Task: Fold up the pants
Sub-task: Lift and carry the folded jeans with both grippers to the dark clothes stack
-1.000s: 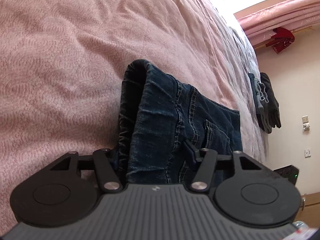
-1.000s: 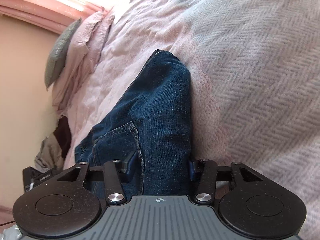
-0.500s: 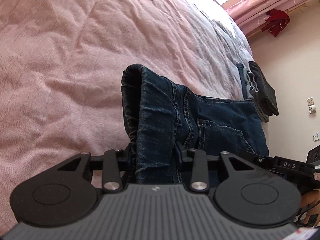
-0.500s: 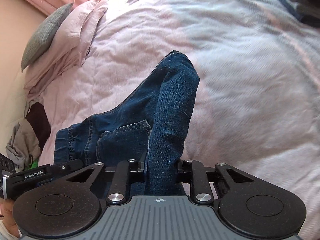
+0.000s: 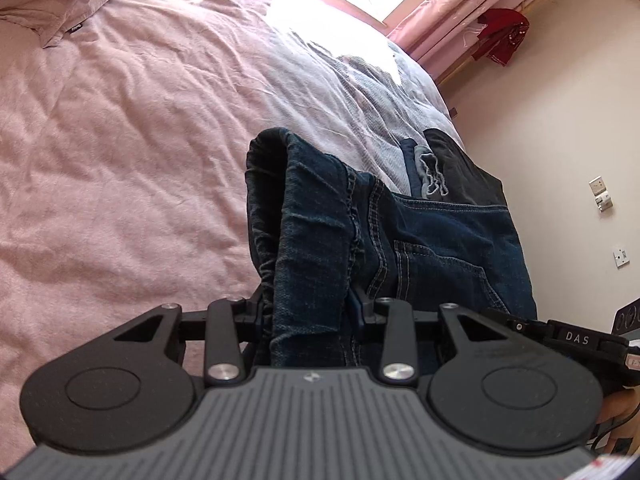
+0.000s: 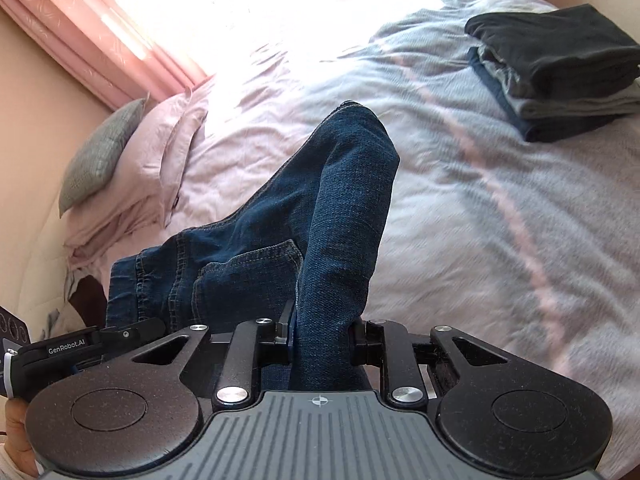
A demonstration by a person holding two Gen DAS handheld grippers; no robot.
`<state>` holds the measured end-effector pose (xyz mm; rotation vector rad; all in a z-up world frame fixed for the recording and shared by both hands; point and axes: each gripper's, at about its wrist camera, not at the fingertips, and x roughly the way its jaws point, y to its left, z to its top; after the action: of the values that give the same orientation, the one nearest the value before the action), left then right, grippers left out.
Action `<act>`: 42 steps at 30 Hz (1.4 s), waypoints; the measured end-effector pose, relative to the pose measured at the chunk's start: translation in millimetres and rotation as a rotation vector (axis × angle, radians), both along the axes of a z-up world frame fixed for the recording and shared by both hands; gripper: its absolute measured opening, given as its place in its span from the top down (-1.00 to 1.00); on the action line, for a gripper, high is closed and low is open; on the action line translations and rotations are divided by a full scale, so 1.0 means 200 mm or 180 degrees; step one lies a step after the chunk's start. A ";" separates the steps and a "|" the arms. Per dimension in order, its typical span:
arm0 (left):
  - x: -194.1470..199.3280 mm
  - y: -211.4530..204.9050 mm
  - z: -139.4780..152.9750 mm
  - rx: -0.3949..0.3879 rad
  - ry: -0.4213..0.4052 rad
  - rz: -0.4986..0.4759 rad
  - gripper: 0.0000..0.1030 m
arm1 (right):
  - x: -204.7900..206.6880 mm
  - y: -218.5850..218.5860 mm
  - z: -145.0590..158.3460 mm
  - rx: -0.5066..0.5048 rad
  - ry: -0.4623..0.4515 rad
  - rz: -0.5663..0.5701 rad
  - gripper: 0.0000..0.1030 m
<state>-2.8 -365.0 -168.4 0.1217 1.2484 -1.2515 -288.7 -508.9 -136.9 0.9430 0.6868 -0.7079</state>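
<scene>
Both grippers have risen since a second ago, carrying the jeans (image 5: 420, 240) up off the pink bedspread (image 5: 120, 160), so more of the bed shows beneath them. Left gripper (image 5: 310, 308) is clamped on the bunched waistband end; right gripper (image 6: 320, 332) is clamped on a doubled-over leg. Denim hangs between the two, above the bed's near edge, back pocket showing. A stack of folded dark clothes (image 6: 556, 68) lies toward the bed's far corner, and pillows (image 6: 132, 184) sit at the headboard end.
</scene>
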 end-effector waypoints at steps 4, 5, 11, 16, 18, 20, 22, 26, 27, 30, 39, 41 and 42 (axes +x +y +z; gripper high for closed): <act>-0.33 -0.18 -0.01 0.0089 0.0044 0.0120 0.37 | -0.26 -0.23 0.00 0.0048 -0.0039 0.0107 0.63; -0.41 -0.24 -0.01 0.0124 0.0071 0.0134 0.38 | -0.34 -0.29 0.00 0.0092 -0.0033 0.0115 0.63; -0.93 -0.67 -0.01 0.0082 0.0140 0.0055 0.38 | -0.86 -0.62 0.05 0.0104 0.0065 0.0102 0.63; -1.23 -1.11 0.03 -0.0015 0.0081 -0.0067 0.38 | -1.18 -0.95 0.12 0.0004 0.0079 -0.0014 0.63; -1.31 -1.29 0.06 -0.0095 0.0044 -0.0102 0.38 | -1.27 -1.12 0.15 -0.0025 0.0037 -0.0045 0.63; -1.36 -1.47 0.11 -0.0173 0.0024 -0.0106 0.38 | -1.33 -1.30 0.19 -0.0085 -0.0026 -0.0062 0.63; -1.39 -1.65 0.17 -0.0284 -0.0033 -0.0124 0.38 | -1.38 -1.48 0.23 -0.0154 -0.0117 -0.0078 0.63; -1.41 -2.02 0.27 -0.0508 -0.0170 -0.0112 0.38 | -1.43 -1.83 0.33 -0.0310 -0.0281 -0.0122 0.63; -1.41 -2.10 0.28 -0.0548 -0.0181 -0.0099 0.38 | -1.42 -1.92 0.35 -0.0363 -0.0313 -0.0115 0.63; -1.39 -2.30 0.27 -0.0607 -0.0196 -0.0073 0.38 | -1.40 -2.15 0.37 -0.0459 -0.0427 -0.0099 0.63; -1.34 -2.63 -0.06 -0.0279 -0.0117 -0.0042 0.38 | -1.35 -2.60 0.08 -0.0255 -0.0364 -0.0032 0.63; -1.33 -2.66 -0.15 -0.0197 -0.0085 -0.0051 0.38 | -1.35 -2.64 -0.01 -0.0144 -0.0318 -0.0045 0.63; -1.31 -2.67 -0.19 -0.0160 -0.0084 -0.0062 0.38 | -1.35 -2.66 -0.06 -0.0088 -0.0297 -0.0055 0.63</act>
<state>-265.5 -898.2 -207.2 0.1138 1.1948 -1.2932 -558.1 -1041.5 -149.1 0.9516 0.5858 -0.6828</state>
